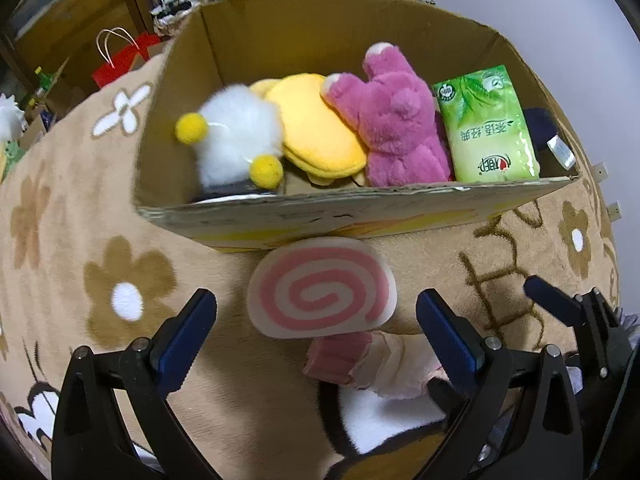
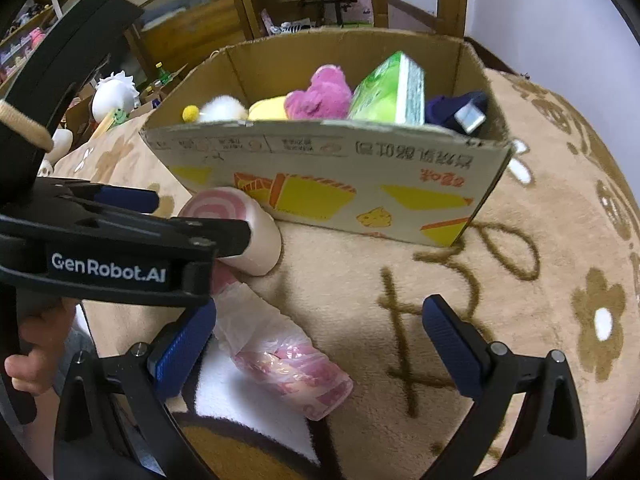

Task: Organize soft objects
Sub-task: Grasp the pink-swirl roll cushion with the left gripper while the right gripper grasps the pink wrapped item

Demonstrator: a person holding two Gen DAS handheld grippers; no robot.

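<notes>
- The cardboard box [image 2: 320, 184] stands open-topped on the flowered blanket [image 2: 520, 280]; bare blanket lies to its right; the pink swirl cushion [image 1: 322, 288] rests against its near wall, outside it.
- Inside the box: white pompom toy [image 1: 236, 136], yellow plush [image 1: 316, 132], pink plush bear [image 1: 396, 128], green tissue pack [image 1: 490, 124].
- The left tool [image 1: 316, 320] is spread wide, released, fingers flanking the cushion without touching; the right tool [image 2: 320, 336] likewise gapes empty above a pink wrapped roll [image 2: 288, 364].
- A hand [image 2: 36, 344] grips the left tool's handle.
</notes>
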